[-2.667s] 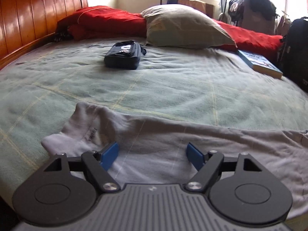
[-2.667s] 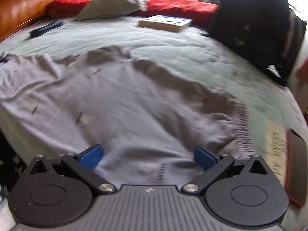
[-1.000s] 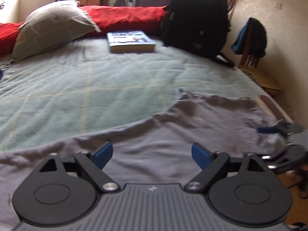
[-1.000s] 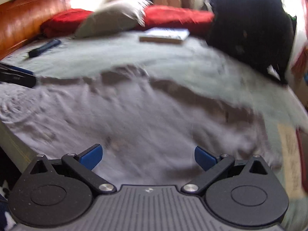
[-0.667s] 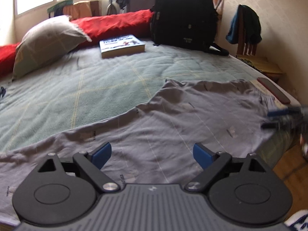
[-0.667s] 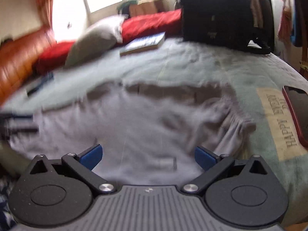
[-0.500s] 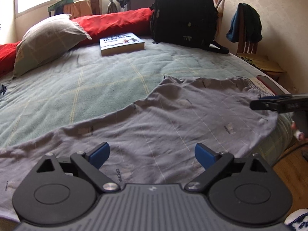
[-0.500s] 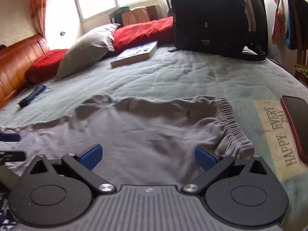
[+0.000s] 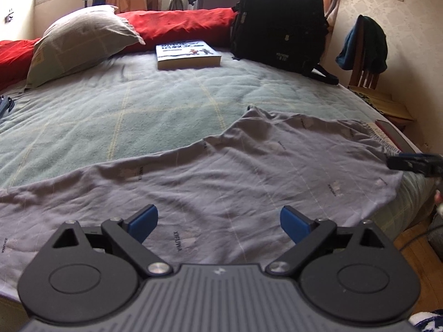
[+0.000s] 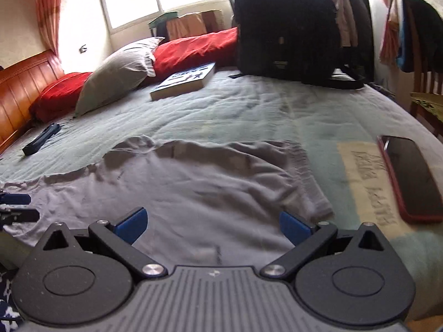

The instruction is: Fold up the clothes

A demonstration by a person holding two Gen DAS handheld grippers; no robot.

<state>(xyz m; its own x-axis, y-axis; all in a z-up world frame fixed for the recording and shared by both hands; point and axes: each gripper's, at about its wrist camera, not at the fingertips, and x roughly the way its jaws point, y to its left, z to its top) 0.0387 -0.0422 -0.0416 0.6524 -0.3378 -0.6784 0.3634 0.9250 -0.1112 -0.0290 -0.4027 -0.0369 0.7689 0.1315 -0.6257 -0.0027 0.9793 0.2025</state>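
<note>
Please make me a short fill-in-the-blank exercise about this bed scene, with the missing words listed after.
1. The grey trousers lie spread flat on the ______ bedspread.
2. The jaws of the left gripper and the right gripper are both ______.
3. The book lies between the pillow and the black ______.
4. The phone in the red case lies beside the trousers' ______ end.

Missing words: green; open; backpack; waistband

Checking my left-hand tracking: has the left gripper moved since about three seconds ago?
Yes. The left gripper has swung rightward along the grey trousers: the wooden headboard it faced then is out of view, and the black backpack now stands ahead.
</note>
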